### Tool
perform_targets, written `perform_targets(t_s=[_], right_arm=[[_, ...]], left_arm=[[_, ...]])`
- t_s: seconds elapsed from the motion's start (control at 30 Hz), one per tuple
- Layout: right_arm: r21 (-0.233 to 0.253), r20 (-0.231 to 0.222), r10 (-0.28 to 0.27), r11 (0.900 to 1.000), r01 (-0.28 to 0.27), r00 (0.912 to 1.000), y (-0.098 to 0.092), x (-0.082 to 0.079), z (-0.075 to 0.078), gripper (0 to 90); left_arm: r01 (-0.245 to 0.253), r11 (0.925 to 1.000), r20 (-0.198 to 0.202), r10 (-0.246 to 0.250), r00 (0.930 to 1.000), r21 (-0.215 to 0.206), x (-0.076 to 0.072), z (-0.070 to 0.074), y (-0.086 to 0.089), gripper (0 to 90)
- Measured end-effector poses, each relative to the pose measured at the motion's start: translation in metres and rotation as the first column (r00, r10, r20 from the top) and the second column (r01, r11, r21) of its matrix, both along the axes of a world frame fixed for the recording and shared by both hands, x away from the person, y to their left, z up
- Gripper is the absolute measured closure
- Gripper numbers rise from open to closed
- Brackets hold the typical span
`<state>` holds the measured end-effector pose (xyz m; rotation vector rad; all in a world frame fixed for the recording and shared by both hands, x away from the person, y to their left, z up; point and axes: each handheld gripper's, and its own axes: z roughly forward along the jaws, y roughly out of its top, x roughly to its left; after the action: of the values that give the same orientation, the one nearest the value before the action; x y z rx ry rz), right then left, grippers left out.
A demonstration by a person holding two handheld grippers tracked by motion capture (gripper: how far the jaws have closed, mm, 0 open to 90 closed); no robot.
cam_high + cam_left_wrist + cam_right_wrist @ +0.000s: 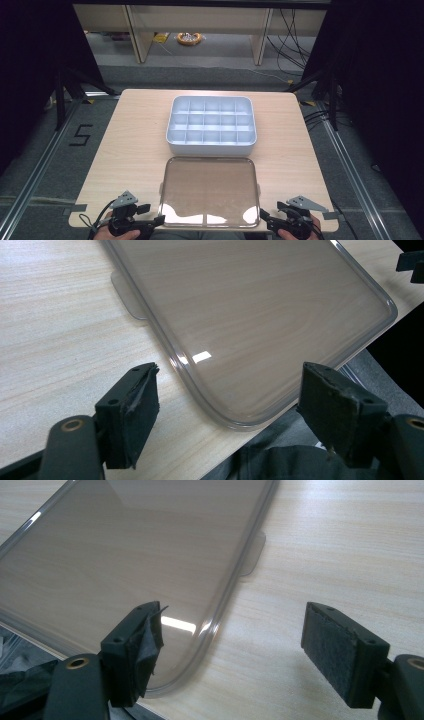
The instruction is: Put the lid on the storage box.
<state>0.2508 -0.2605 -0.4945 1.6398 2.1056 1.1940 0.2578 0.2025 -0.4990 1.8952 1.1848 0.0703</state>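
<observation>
A clear tinted plastic lid [208,192] lies flat on the wooden table near its front edge, slightly overhanging it. Behind it stands a white divided tray [211,145] with several empty compartments. My left gripper [159,220] is open at the lid's front left corner [227,415], which sits between its jaws without touching them. My right gripper [261,214] is open at the front right corner [200,645], jaws wide apart around it. A small tab [127,297] sticks out of the lid's left side, and another tab [252,555] out of its right side.
The wooden table [130,145] has bare surface left and right of the tray and lid. Dark cloth on the person's lap [280,455] shows below the front edge. Black stands, cables and a floor marking surround the table.
</observation>
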Motion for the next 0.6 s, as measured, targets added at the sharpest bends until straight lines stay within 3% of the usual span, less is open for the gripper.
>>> perform_targets(t_s=[0.07,0.1,0.27,0.4,0.43,0.5,0.53,0.6], right_arm=[[-0.004,-0.004,0.001,1.000,-0.001,1.0000,-0.0004,-0.0001,0.0004,25.5],[-0.022,0.019,0.022,1.000,-0.022,0.9996,-0.0032,0.0022,-0.0017,25.4],[-0.014,0.023,0.024,1.000,-0.024,0.9994,-0.0036,0.0030,-0.0025,25.0],[0.002,0.015,0.026,1.000,-0.026,0.9995,-0.0032,0.0025,-0.0017,22.8],[0.026,-0.010,0.006,1.000,-0.005,0.9999,-0.0007,0.0006,-0.0006,21.9],[0.023,-0.003,0.003,1.000,-0.003,1.0000,-0.0001,0.0014,-0.0014,20.9],[0.010,0.026,0.029,1.000,-0.029,0.9992,-0.0028,0.0030,-0.0022,20.3],[0.014,0.028,0.027,1.000,-0.028,0.9993,-0.0027,0.0030,-0.0018,18.7]], left_arm=[[-0.002,1.0000,0.002,0.002,1.0000,-0.003,0.0000,0.0001,-0.0001,23.8],[0.000,1.0000,0.002,0.000,1.0000,-0.001,0.0000,0.0001,-0.0001,23.8],[-0.008,0.9999,-0.002,0.008,1.0000,-0.009,0.0007,-0.0007,-0.0007,23.6],[-0.012,0.9998,-0.005,0.011,0.9999,-0.017,0.0010,-0.0007,-0.0004,22.2],[-0.012,0.9998,-0.005,0.011,0.9999,-0.017,0.0010,-0.0007,-0.0004,21.9],[-0.008,0.9998,-0.003,0.008,1.0000,-0.020,0.0011,-0.0008,-0.0005,21.2],[-0.008,0.9997,-0.002,0.008,1.0000,-0.022,0.0011,-0.0009,-0.0007,21.0],[-0.007,0.9997,-0.001,0.007,1.0000,-0.022,0.0013,-0.0012,-0.0008,20.0]])
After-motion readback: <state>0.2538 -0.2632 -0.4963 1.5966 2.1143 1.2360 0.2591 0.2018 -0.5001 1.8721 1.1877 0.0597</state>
